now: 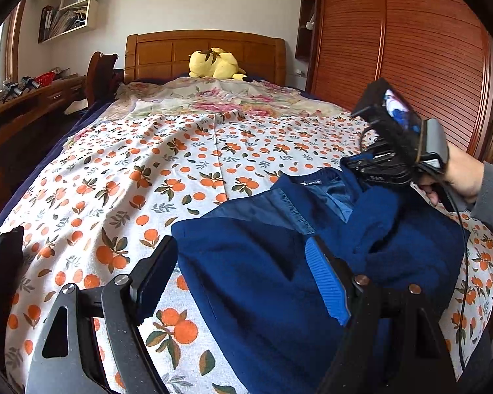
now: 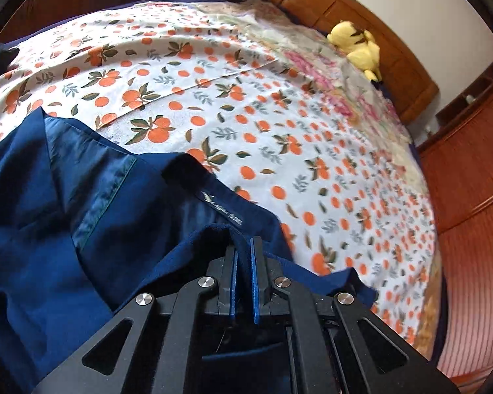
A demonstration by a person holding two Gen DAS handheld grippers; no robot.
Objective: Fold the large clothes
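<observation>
A large dark blue garment (image 1: 263, 279) lies rumpled on the orange-print bed sheet (image 1: 148, 180), its shiny lining and neck label facing up. My left gripper (image 1: 243, 279) hovers open over the garment's near left part, with nothing pinched between its fingers. In the right wrist view the same garment (image 2: 65, 229) fills the lower left. My right gripper (image 2: 245, 246) is shut on a raised fold of the blue fabric near the collar. A person's hand (image 1: 457, 177) holds that gripper at the right of the left wrist view.
A yellow plush toy (image 1: 215, 64) rests against the wooden headboard (image 1: 203, 49), with a floral blanket (image 1: 220, 98) just in front of it. A wooden wardrobe (image 1: 410, 65) stands to the right and a desk (image 1: 33, 98) to the left. Something dark (image 1: 3, 252) lies at the bed's left edge.
</observation>
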